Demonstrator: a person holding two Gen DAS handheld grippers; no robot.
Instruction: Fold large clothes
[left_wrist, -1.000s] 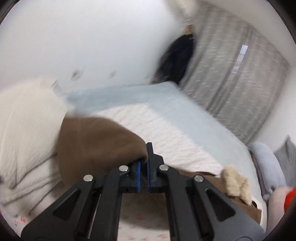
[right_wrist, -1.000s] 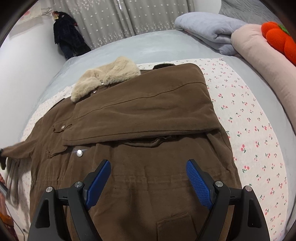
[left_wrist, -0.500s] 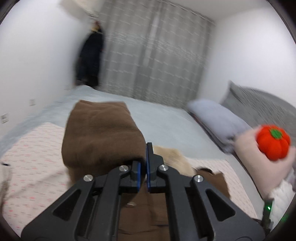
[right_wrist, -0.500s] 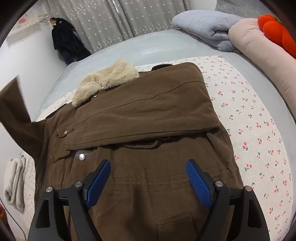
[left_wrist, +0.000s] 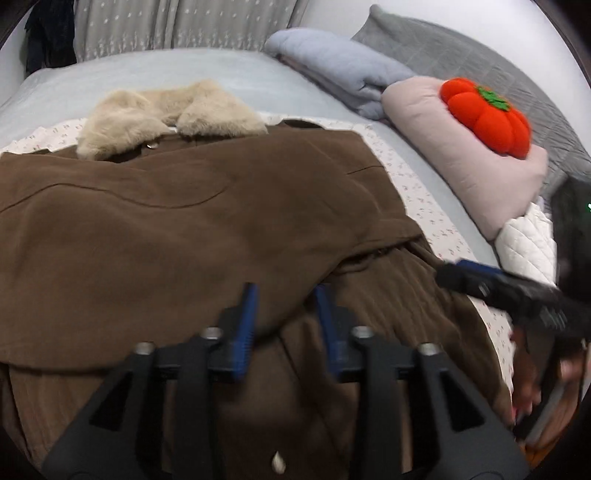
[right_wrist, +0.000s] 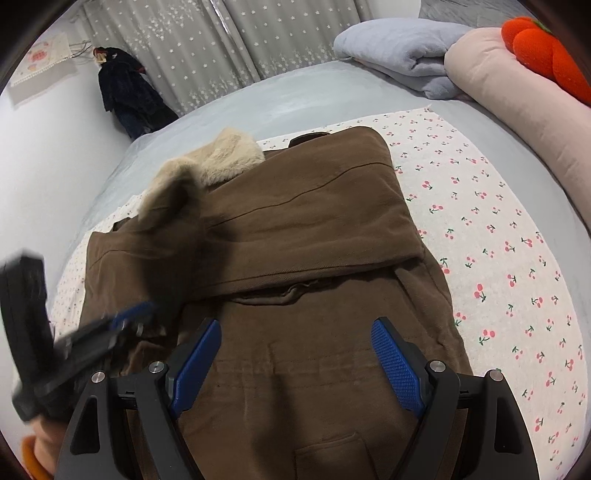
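Both grippers, left (left_wrist: 283, 314) and right (right_wrist: 295, 363), hover with jaws parted and empty above a brown coat (right_wrist: 295, 258) spread on the bed (right_wrist: 295, 99), sleeves folded across its chest, seemingly ready for the next fold.

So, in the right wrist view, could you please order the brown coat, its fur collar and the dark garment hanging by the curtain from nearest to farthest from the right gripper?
From the right gripper:
1. Brown coat, directly beneath.
2. Fur collar, ahead-left.
3. Dark garment, far left by the curtain.

brown coat (left_wrist: 192, 229), left hand-held gripper (left_wrist: 284, 314) open
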